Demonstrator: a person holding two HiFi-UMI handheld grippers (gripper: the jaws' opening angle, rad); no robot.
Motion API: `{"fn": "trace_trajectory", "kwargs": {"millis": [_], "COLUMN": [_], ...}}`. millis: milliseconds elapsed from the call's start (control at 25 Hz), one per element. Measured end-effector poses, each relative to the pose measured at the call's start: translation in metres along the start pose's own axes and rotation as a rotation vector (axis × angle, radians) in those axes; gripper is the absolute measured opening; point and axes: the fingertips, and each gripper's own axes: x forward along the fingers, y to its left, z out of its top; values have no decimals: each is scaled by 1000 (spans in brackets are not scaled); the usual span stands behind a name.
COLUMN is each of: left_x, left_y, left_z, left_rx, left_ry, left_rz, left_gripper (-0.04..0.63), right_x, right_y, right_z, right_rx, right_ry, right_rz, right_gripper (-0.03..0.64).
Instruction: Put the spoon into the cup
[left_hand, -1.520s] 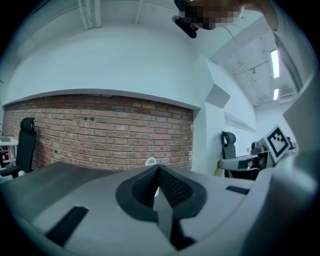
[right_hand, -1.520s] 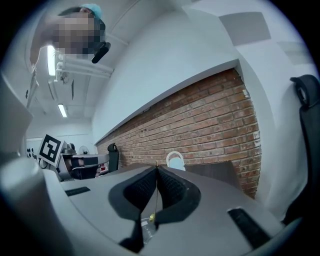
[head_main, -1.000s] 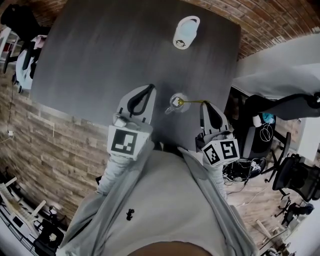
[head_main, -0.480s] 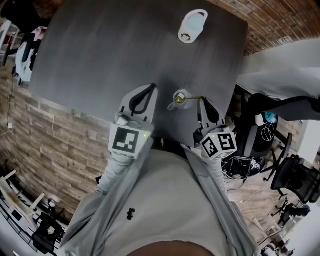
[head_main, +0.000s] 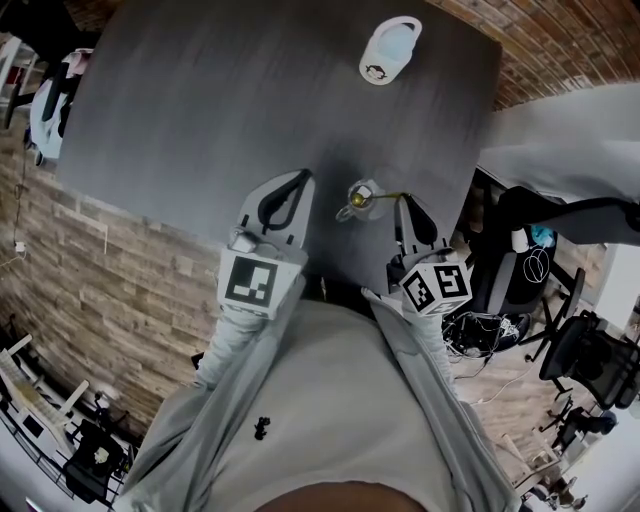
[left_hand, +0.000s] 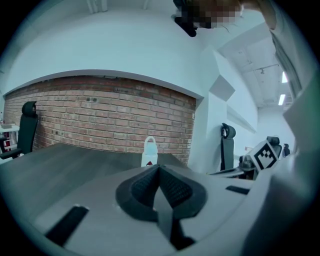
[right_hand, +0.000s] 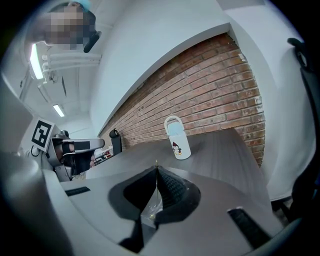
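Observation:
A small clear glass cup (head_main: 358, 198) stands near the front edge of the dark grey table (head_main: 230, 90). A thin gold spoon (head_main: 383, 197) reaches from the cup's mouth rightward to my right gripper (head_main: 403, 201), which is shut on its handle. The spoon's bowl sits at the cup's opening; how deep it goes I cannot tell. In the right gripper view the handle (right_hand: 156, 166) shows as a fine line pinched between the shut jaws of the right gripper (right_hand: 156, 170). My left gripper (head_main: 299, 177) hovers just left of the cup, shut and empty (left_hand: 159, 168).
A white handled bottle with a cartoon print (head_main: 389, 52) stands at the table's far side, also visible as the bottle (right_hand: 178, 137) and bottle (left_hand: 149, 152). The table's right edge (head_main: 470, 190) lies close to my right gripper. Office chairs (head_main: 590, 355) stand beyond it.
My right gripper has sunk a little with the spoon, whose bowl end now sits closer over the cup. The left gripper has dropped slightly too. The cup has stayed put.

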Motion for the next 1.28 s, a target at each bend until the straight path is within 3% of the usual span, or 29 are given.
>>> {"fn": "trace_trajectory", "kwargs": {"millis": [1200,1280], "left_x": [-5,-6], "left_y": [3,3], "left_z": [6,7], "left_rx": [-7,-6], "left_ry": [-13,-15], "left_rz": [33,33], "left_gripper": [20,20], "right_x": [11,12], "right_y": [-12,-12], "right_z": [-7,-8], "right_rx": [8,7], "right_ry": [77,87], "right_rz": [4,9], "right_gripper": [21,44]}}
